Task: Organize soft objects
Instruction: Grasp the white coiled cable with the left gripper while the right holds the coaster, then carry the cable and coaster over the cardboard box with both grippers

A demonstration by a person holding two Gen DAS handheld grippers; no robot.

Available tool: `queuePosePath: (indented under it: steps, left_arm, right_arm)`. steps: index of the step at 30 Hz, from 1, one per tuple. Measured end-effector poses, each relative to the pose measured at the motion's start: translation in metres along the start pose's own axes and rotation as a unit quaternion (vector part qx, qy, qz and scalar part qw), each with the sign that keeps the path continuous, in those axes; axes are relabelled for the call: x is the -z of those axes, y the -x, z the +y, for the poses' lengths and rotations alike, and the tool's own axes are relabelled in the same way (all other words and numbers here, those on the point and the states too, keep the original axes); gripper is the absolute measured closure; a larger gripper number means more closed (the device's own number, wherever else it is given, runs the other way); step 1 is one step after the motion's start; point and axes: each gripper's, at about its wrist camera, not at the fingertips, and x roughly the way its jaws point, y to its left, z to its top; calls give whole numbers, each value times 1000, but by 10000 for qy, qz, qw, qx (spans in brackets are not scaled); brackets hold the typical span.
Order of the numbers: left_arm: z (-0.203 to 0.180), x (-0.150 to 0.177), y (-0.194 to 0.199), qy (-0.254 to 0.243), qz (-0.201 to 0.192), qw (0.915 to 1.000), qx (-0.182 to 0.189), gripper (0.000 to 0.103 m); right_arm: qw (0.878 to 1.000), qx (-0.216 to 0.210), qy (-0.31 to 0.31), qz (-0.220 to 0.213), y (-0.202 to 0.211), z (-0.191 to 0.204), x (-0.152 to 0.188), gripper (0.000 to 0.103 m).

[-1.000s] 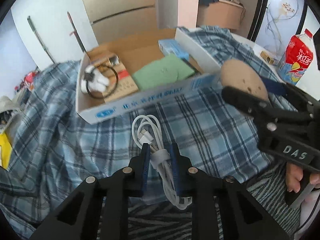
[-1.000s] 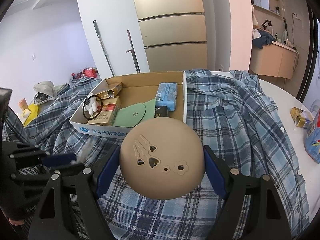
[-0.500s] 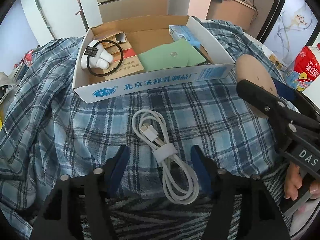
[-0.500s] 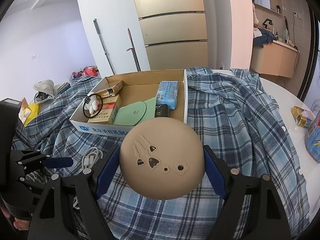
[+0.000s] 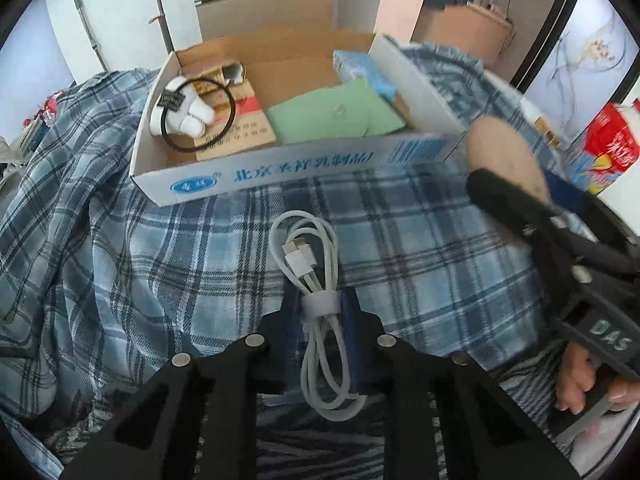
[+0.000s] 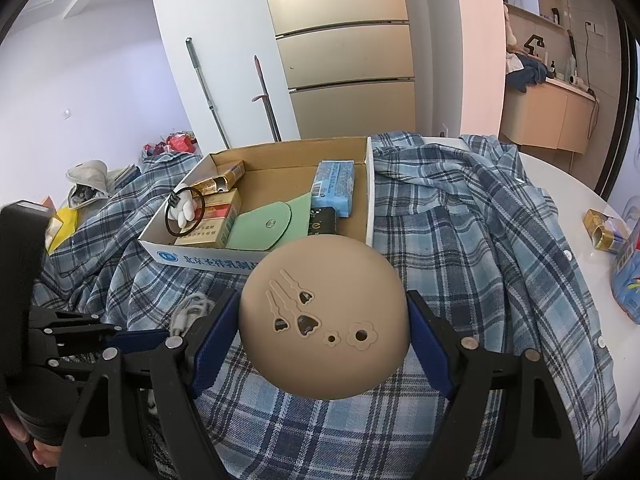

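Observation:
A coiled white USB cable point(image 5: 310, 264) lies on the blue plaid shirt point(image 5: 420, 248). My left gripper point(image 5: 320, 304) is shut on the cable at its white strap. My right gripper point(image 6: 324, 312) is shut on a round tan silicone pad point(image 6: 324, 316) with cut-out shapes, held above the shirt; the pad also shows in the left wrist view point(image 5: 504, 156). An open cardboard box point(image 5: 304, 172) sits just beyond, holding a green pouch point(image 5: 336, 114), a black hair tie on a white object point(image 5: 188, 116), cigarette packs and a blue tissue pack point(image 6: 334, 186).
A red and blue drink carton point(image 5: 604, 152) stands at the right on the white table point(image 6: 560, 176). A small gold box point(image 6: 602, 228) lies on the table by it. A fridge point(image 6: 344, 52) and two leaning poles stand behind the box.
My left gripper, open half a second ago, has closed on the cable's strap. My right gripper has kept hold of the tan pad and hardly moved.

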Motion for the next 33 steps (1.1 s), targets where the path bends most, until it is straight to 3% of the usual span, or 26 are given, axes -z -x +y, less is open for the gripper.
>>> queuePosePath:
  steps: [4,7,11,13,16,18,22,33]
  left_arm:
    - [-13,6,18,-552,-643,9951,-505,82]
    - [-15,12,30,-704,-1316,9878,-446,81]
    - [-10,27,51,-720,-2385,9679,-322,81]
    - [-8,30,61,-700,-2732,9592,-187,81]
    - [-7,42,81,-630,-3339,9400,-306,81]
    - [-7,44,90,-580,-3570,9313,-441,81]
    - [-3,51,101,-528,-3797,9226,-435,81]
    - [3,55,111,-405,-3924,9174,-516,81]
  right_arm:
    - [9996,-65,11,-258,11,0,-1,23]
    - [9991,-105,81,-406,17,3,-1,23]
    - [9977,-102,191,-638,25,7,-1,23]
    - [9963,-115,247,-809,31,10,0,23]
    - [9930,-111,349,-1124,43,14,2,23]
    - [9900,-97,411,-1347,51,16,3,23]
    - [9862,-138,468,-1584,60,19,4,23]
    - [9793,-130,569,-1940,73,20,6,23]
